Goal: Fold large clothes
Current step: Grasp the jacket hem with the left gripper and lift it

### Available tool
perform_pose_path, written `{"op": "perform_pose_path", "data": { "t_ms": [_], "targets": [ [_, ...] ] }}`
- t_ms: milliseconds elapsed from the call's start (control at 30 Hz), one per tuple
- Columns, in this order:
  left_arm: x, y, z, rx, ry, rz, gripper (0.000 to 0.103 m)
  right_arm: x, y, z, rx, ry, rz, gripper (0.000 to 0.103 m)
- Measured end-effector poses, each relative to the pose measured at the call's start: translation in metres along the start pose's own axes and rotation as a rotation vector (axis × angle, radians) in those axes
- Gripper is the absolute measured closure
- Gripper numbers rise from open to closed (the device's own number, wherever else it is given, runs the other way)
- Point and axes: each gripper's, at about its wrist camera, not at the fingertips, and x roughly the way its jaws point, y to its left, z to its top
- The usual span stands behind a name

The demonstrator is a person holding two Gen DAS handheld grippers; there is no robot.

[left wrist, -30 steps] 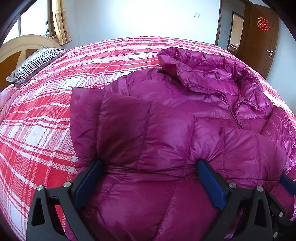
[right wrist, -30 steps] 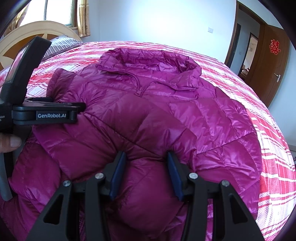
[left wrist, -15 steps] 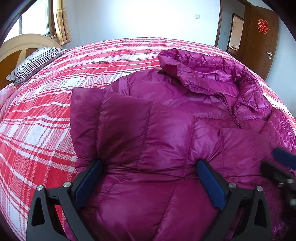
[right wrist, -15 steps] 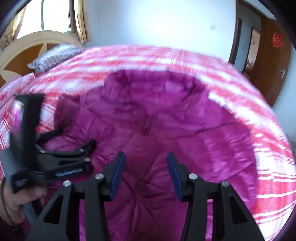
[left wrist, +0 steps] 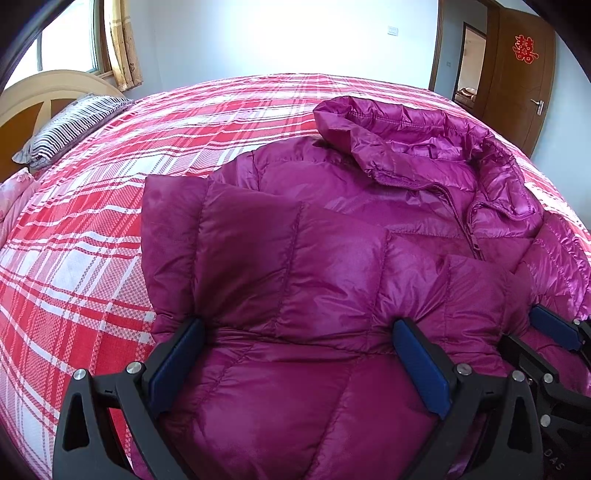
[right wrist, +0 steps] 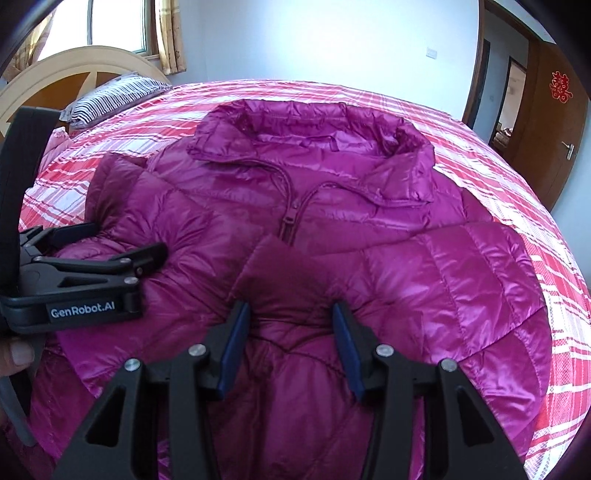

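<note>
The left gripper (left wrist: pixel 295 354) is spread wide, and a broad fold of the purple down jacket (left wrist: pixel 369 221) is bunched between its blue pads. The right gripper (right wrist: pixel 291 343), just beside it, is narrowed onto a sleeve cuff (right wrist: pixel 284 273) pinched between its pads. Ahead of both, the jacket is laid collar-far on the red plaid bed (left wrist: pixel 92 240). A striped pillow (left wrist: pixel 70 129) is seen far left.

A wide bed under a red-and-white plaid cotton sheet (left wrist: pixel 155 155) fills the room — a black-and-white striped pillow (left wrist: pixel 70 127) lies by its arched cream wooden headboard (right wrist: pixel 74 70). Pale walls (left wrist: pixel 280 33) glow with daylight from a curtained window (right wrist: pixel 122 26); a brown wooden door (left wrist: pixel 517 70) stands open.
</note>
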Motion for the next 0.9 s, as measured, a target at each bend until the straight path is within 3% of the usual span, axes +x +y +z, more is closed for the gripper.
{"op": "perform_pose_path", "data": {
  "t_ms": [100, 233, 333, 433, 700, 833, 867, 900],
  "targets": [
    [-0.013, 0.003, -0.002, 0.038, -0.003, 0.003, 0.001, -0.002, 0.000, -0.002, -0.002, -0.008, 0.000, 0.053],
    [-0.042, 0.012, 0.001, 0.082, -0.083, 0.024, 0.001, -0.002, -0.003, -0.003, 0.012, -0.016, 0.019, 0.053],
    [-0.058, 0.021, 0.021, 0.054, -0.143, 0.024, 0.001, -0.003, -0.004, -0.003, 0.017, -0.019, 0.027, 0.053],
    [-0.060, 0.021, 0.053, 0.046, -0.157, -0.033, 0.001, -0.004, -0.003, -0.003, 0.014, -0.020, 0.024, 0.053],
    [0.001, -0.018, 0.131, 0.163, -0.114, -0.037, 0.001, -0.005, -0.002, -0.004, 0.016, -0.025, 0.031, 0.052],
    [0.041, -0.035, 0.149, 0.209, -0.027, -0.070, 0.002, -0.006, -0.002, -0.004, 0.014, -0.024, 0.031, 0.052],
    [0.051, -0.041, 0.150, 0.230, -0.006, -0.061, 0.006, -0.005, -0.003, -0.004, 0.015, -0.023, 0.033, 0.052],
    [0.057, -0.045, 0.150, 0.244, -0.004, -0.056, 0.024, -0.006, -0.003, -0.004, 0.018, -0.022, 0.039, 0.052]
  ]
}}
